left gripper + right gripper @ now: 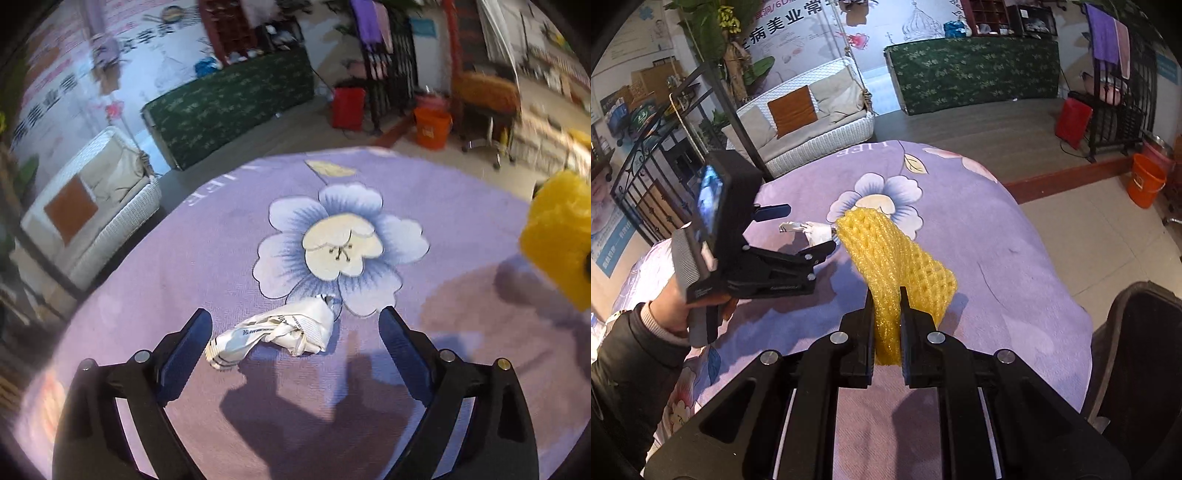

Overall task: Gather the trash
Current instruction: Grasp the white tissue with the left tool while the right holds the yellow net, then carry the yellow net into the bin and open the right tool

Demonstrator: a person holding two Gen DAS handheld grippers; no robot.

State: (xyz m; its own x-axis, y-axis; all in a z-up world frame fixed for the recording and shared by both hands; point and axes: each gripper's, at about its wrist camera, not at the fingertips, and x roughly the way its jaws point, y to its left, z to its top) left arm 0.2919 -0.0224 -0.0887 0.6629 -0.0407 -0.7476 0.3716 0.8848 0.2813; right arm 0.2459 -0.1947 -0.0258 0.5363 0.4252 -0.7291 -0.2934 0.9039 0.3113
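Observation:
A crumpled white printed wrapper (280, 330) lies on the purple flowered cloth (184, 273). My left gripper (295, 326) hovers just above it, jaws wide open, one blue pad on each side of the wrapper and neither pressing on it. In the right wrist view the same wrapper (812, 230) shows between the left gripper (801, 230) fingers. My right gripper (886, 295) is shut on a yellow foam fruit net (905, 266), which sticks out ahead of the jaws above the cloth. That net (557, 243) appears at the right edge of the left wrist view.
The cloth (1015, 258) covers a rounded table. A dark bin or bag (1137, 350) stands at the table's right edge. On the floor beyond are an orange bucket (1147, 181), a red box (1073, 123), a white wicker swing seat (812, 122) and a green patterned mattress (971, 74). A person's hand (672, 314) holds the left gripper.

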